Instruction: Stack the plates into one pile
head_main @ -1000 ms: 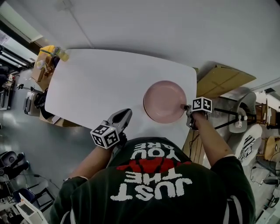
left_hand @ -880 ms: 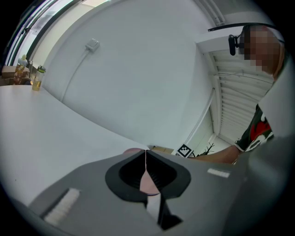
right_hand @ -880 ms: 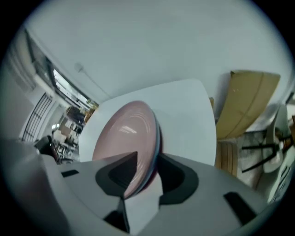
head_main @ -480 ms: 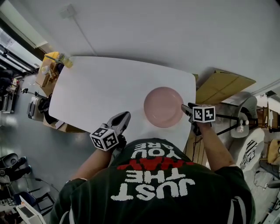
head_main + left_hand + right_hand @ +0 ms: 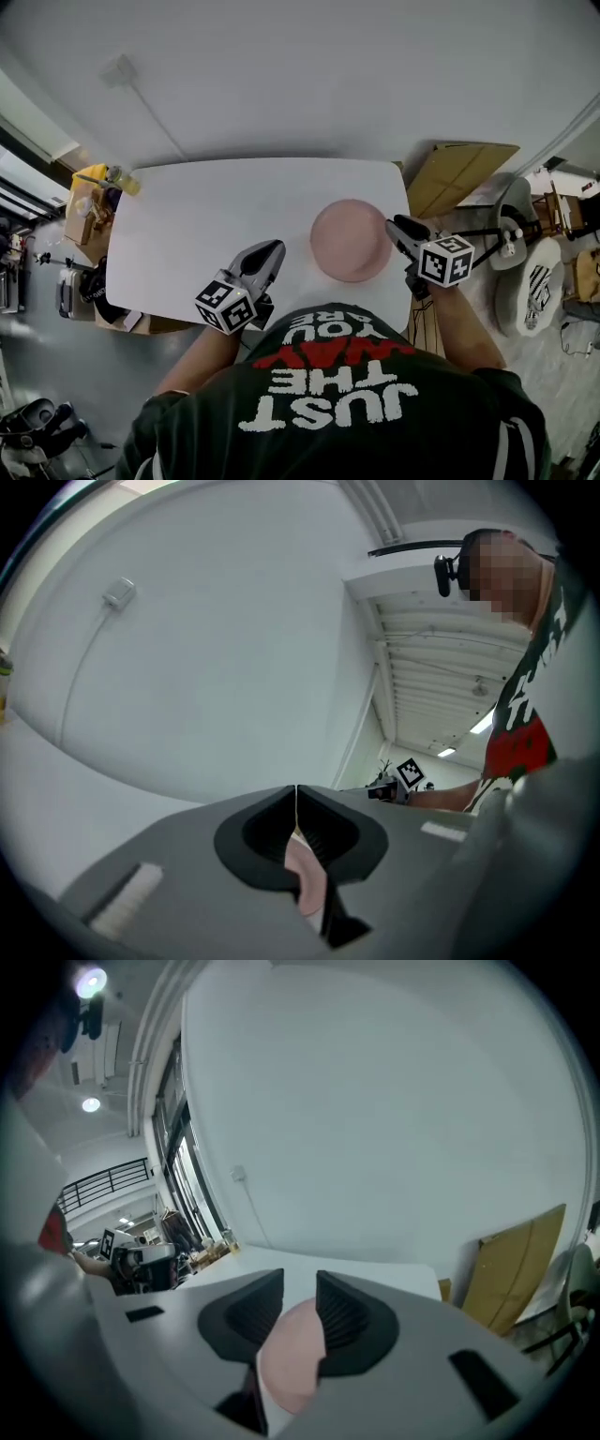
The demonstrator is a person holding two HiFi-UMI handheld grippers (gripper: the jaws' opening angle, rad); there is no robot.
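Plates (image 5: 350,240) looked stacked on the desk (image 5: 206,211); your right hand-held gripper (image 5: 398,228), empty jaws just narrowing, and closed, empty left hand-held gripper (image 5: 270,249) needed only to retreat.

One white tabletop (image 5: 206,225) carries one pink plate pile (image 5: 350,240) at three o'clock; its plates cannot be counted. Two grippers: left hand-held gripper (image 5: 270,248), right hand-held gripper (image 5: 396,225). One cardboard sheet (image 5: 459,173).

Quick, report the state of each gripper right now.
Left gripper: shut, empty.
Right gripper: open, its jaws have just been closing, nothing between them; the pink plate lies on the table beyond.
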